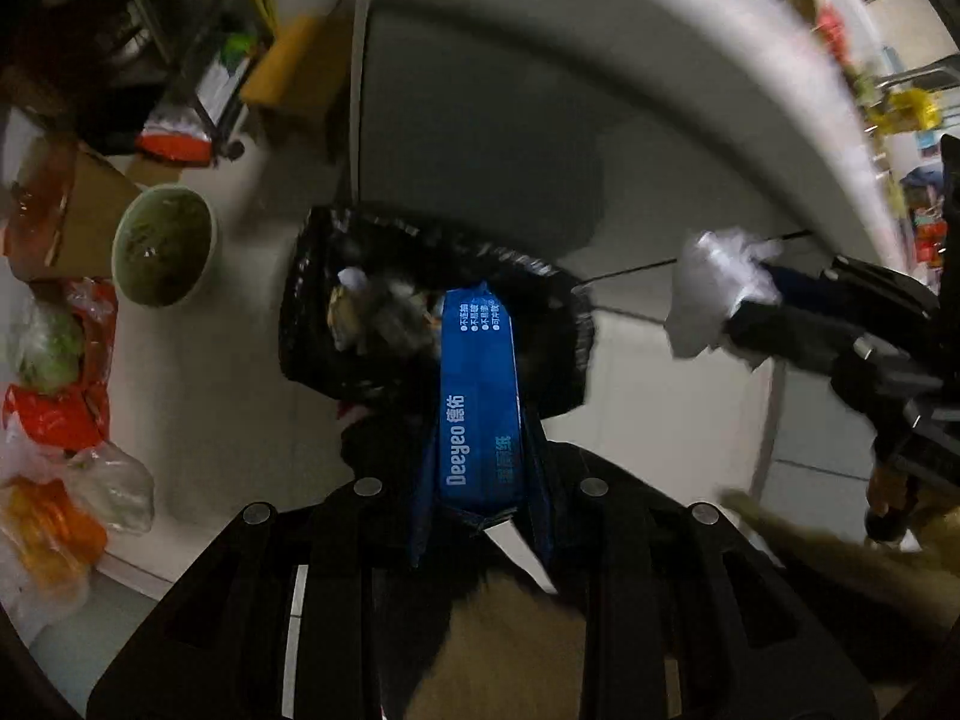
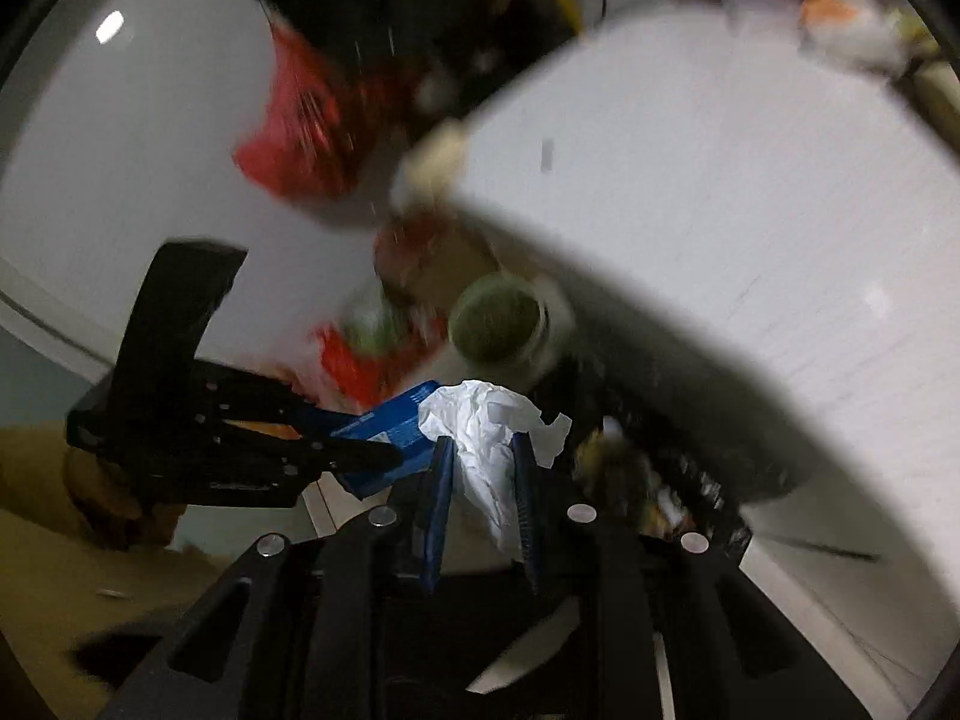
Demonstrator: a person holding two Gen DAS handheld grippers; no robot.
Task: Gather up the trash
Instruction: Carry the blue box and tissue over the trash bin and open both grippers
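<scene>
Over the bin: the left gripper (image 1: 477, 420) points steeply down at a black-lined trash bin (image 1: 552, 288) that stands on the pale tiled floor (image 1: 660, 420) against the foot of a white table (image 1: 690, 60).
Left claw: nearly closed, its pads clamped on a flat blue wipes packet (image 1: 477, 408) gripped lengthwise; the packet's far end hangs above the bin's mouth.
Right claw: the right gripper (image 2: 480, 468) is narrowly set and pinches a crumpled white tissue (image 2: 480, 432) at mid-wad; it sits to the right of the bin, not yet over it.
Packet handling: looks light and limp, a glossy film that may slide; the hold along its long sides seems sound.
Tissue handling: very light, soft, crushable; it may cling to the pads on release, so a wide opening would help.
Bin contents: paper scraps (image 1: 372, 312) already lie inside, piled toward the left; exact fill is hard to judge through the blur.
Edges: the table rim overhangs close on the far side; the bin liner's rim is floppy and could catch a fingertip.
Open room: bare floor near and right of the bin; at left a green bowl (image 1: 165, 246) and orange bags (image 1: 54, 408) crowd the floor.
</scene>
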